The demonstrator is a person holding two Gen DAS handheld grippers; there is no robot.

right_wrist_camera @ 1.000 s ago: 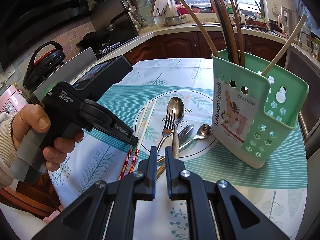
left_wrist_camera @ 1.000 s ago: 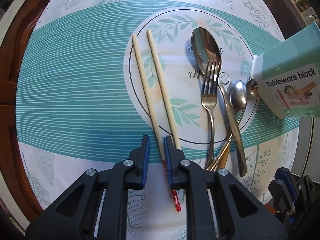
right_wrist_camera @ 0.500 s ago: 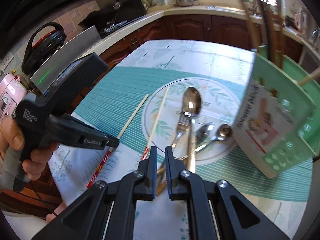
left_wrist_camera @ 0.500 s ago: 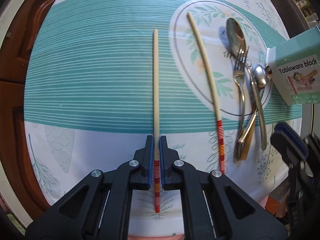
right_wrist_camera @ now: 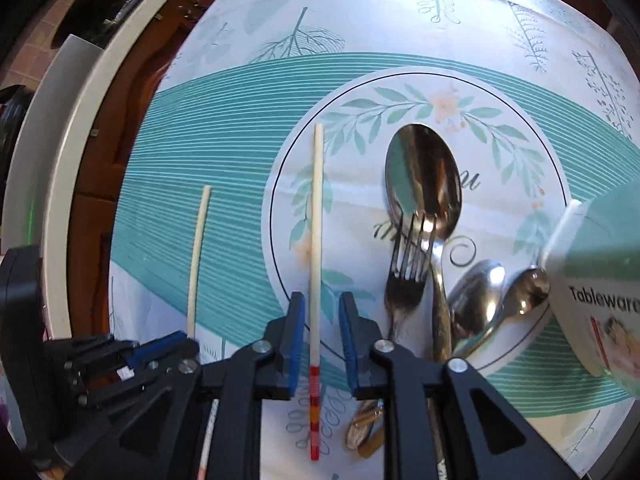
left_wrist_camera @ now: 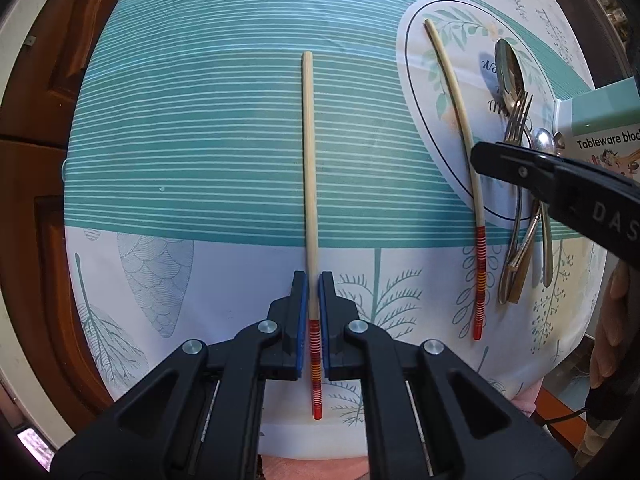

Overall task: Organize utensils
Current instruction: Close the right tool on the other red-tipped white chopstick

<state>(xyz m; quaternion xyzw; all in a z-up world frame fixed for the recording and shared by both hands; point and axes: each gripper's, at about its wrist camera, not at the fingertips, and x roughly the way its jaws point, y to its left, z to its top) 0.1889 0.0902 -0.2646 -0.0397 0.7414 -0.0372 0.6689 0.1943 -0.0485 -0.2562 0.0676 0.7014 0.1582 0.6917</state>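
My left gripper (left_wrist_camera: 312, 280) is shut on a pale chopstick (left_wrist_camera: 308, 160) with a red-striped end, over the teal striped tablecloth. A second chopstick (left_wrist_camera: 460, 120) lies to its right on the printed circle. In the right wrist view that second chopstick (right_wrist_camera: 317, 240) runs between the blue pads of my right gripper (right_wrist_camera: 320, 300); the jaws are opening and the pads stand clear of it. The held chopstick (right_wrist_camera: 196, 260) and left gripper (right_wrist_camera: 160, 350) show at left. A big spoon (right_wrist_camera: 424, 176), a fork (right_wrist_camera: 406, 272) and two small spoons (right_wrist_camera: 476, 296) lie to the right.
The green tableware block holder (right_wrist_camera: 600, 280) stands at the right edge, close to the small spoons. The tablecloth (left_wrist_camera: 200, 140) covers a table with a dark wooden rim (left_wrist_camera: 36, 200) at left. A person's hand (left_wrist_camera: 612, 320) holds the right gripper's body (left_wrist_camera: 560, 184).
My left gripper closed on one chopstick and carried it left, away from its pair. My right gripper tipped downward over the other chopstick, and its jaws have parted around it.
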